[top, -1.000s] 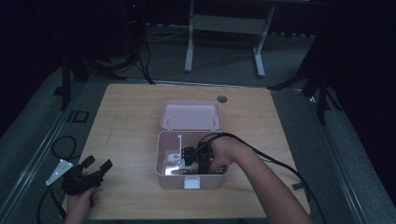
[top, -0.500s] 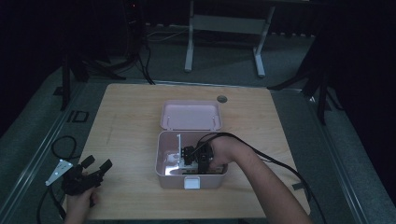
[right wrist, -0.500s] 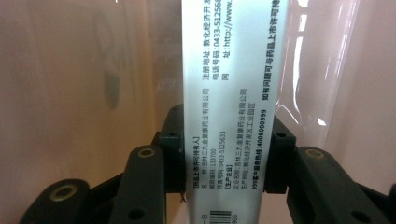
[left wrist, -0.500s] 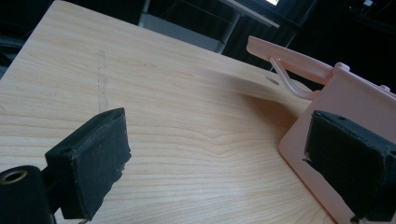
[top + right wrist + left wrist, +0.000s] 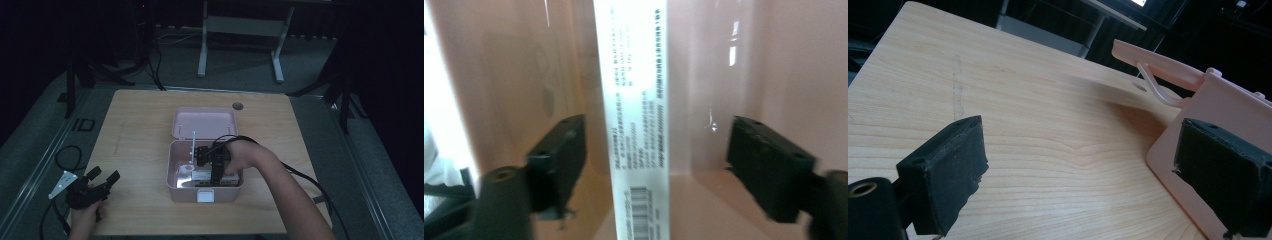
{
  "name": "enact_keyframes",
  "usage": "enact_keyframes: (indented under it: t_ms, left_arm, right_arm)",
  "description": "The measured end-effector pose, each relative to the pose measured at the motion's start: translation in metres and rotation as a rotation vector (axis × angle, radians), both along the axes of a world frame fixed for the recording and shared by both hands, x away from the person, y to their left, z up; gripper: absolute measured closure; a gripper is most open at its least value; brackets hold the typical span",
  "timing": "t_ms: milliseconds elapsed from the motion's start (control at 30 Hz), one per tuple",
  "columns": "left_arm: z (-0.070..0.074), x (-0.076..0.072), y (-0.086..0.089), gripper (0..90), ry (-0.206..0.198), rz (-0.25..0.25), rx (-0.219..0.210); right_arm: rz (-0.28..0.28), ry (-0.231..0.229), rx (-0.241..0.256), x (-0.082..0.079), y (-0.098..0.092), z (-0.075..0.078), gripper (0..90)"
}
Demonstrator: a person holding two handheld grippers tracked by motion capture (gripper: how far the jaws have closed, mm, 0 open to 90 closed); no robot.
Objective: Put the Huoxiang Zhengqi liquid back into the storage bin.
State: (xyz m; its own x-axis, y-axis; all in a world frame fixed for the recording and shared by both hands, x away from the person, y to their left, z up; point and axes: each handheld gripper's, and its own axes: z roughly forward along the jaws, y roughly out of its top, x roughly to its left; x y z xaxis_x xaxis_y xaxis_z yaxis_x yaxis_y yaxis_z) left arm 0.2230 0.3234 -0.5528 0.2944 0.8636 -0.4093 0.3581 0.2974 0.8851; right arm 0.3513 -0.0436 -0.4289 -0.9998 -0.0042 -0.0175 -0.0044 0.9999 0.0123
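Observation:
A pink plastic box (image 5: 185, 194) stands open mid-table, its lid (image 5: 203, 122) laid back behind it. My right gripper (image 5: 206, 162) reaches down inside the box. In the right gripper view it is open (image 5: 656, 160), with a narrow white printed carton (image 5: 639, 125) upright between the jaws. Neither pad touches the carton. The pink inner wall (image 5: 774, 75) is close behind. My left gripper (image 5: 102, 179) rests open near the table's front left corner, nothing in it. In the left gripper view (image 5: 1083, 170) the box's side (image 5: 1218, 105) lies to the right.
White items (image 5: 187, 172) lie on the box floor, and a white latch (image 5: 205, 196) sits on its front wall. A thin white stay (image 5: 1158, 90) links lid and box. A round cable hole (image 5: 238, 106) is at the table's back. Metal frame legs (image 5: 202, 60) stand beyond the table.

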Motion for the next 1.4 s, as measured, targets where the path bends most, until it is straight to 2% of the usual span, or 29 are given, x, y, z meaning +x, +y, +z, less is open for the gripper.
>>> enact_keyframes:
  t_ms: [33, 100, 233, 267, 333, 500, 700, 867, 1033, 1200, 1267, 1300, 1333, 1400]
  left_arm:
    - [0.000, 0.000, 0.000, 6.8, 0.001, -0.001, 0.001]
    - [0.000, 0.000, 0.000, 6.8, 0.001, -0.001, 0.002]
    - [0.000, 0.000, 0.000, 6.8, 0.000, 0.002, -0.001]
    - [0.000, 0.000, 0.000, 6.8, 0.000, 0.002, -0.001]
    - [0.000, 0.000, 0.000, 6.8, 0.001, 0.002, 0.002]
    - [0.000, 0.000, 0.000, 6.8, 0.002, 0.005, 0.000]
    - [0.000, 0.000, 0.000, 6.8, 0.002, 0.004, -0.001]
    - [0.000, 0.000, 0.000, 6.8, 0.003, 0.005, -0.002]
    - [0.000, 0.000, 0.000, 6.8, 0.001, 0.006, -0.003]
    - [0.000, 0.000, 0.000, 6.8, 0.003, 0.003, -0.001]
    - [0.000, 0.000, 0.000, 6.8, 0.002, 0.005, -0.002]
    - [0.000, 0.000, 0.000, 6.8, 0.002, 0.006, -0.003]
    - [0.000, 0.000, 0.000, 6.8, 0.002, 0.006, -0.003]
    - [0.000, 0.000, 0.000, 6.8, 0.003, 0.004, -0.002]
  right_arm:
    - [-0.027, -0.024, 0.023, 0.003, -0.003, 0.007, 13.8]
    - [-0.050, -0.039, 0.052, 0.005, -0.005, 0.013, 11.9]
    - [-0.066, -0.076, 0.115, 0.006, -0.011, 0.025, 11.9]
    - [-0.066, -0.076, 0.115, 0.006, -0.011, 0.025, 11.9]
    - [-0.082, -0.077, 0.156, 0.006, -0.016, 0.035, 11.9]
    - [-0.091, -0.080, 0.174, 0.005, -0.025, 0.046, 12.1]
    - [-0.085, -0.088, 0.155, 0.002, -0.031, 0.055, 13.0]
    - [-0.090, -0.108, 0.167, 0.001, -0.038, 0.062, 13.1]
    - [-0.098, -0.126, 0.211, -0.002, -0.049, 0.074, 13.2]
    - [-0.133, -0.137, 0.291, -0.002, -0.065, 0.079, 13.1]
    - [-0.138, -0.134, 0.309, -0.002, -0.069, 0.080, 13.0]
    - [-0.145, -0.115, 0.348, -0.002, -0.078, 0.079, 13.1]
    - [-0.144, -0.107, 0.361, -0.002, -0.082, 0.078, 13.1]
    - [-0.145, -0.102, 0.369, -0.003, -0.087, 0.077, 13.4]
